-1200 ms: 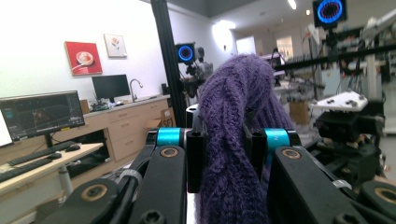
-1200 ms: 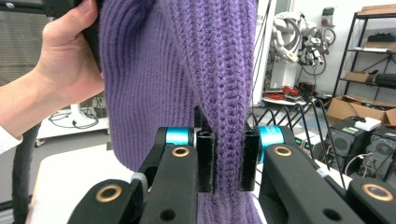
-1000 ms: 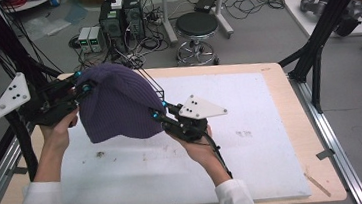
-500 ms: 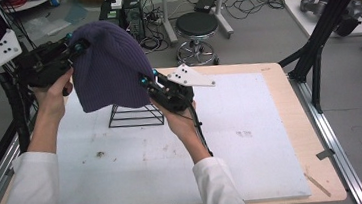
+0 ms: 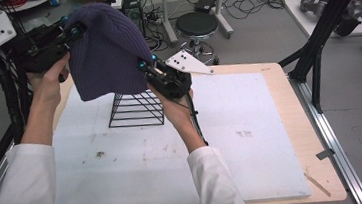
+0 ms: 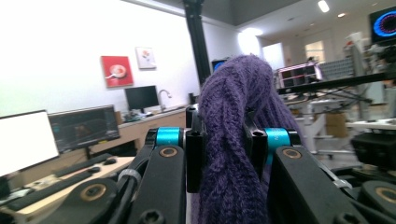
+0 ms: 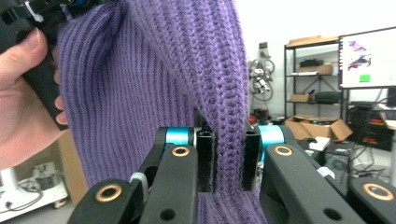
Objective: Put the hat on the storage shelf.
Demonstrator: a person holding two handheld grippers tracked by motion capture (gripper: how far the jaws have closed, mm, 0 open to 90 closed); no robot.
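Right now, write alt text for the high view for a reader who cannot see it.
A person holds a purple knit beanie in the air with two handheld tools, the left tool gripping its top and the right tool its lower edge, above a black wire stand on a white-topped table.

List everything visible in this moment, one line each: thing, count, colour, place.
knit beanie: one, purple, held in the air above the wire stand
wire stand: one, black, on the white mat
mat: one, white, covering the table
table: one, light wood
stool: one, black, on the floor beyond the table
left gripper: one, black, shut on the knit beanie
right gripper: one, black, shut on the knit beanie
sleeves: two, white, near edge
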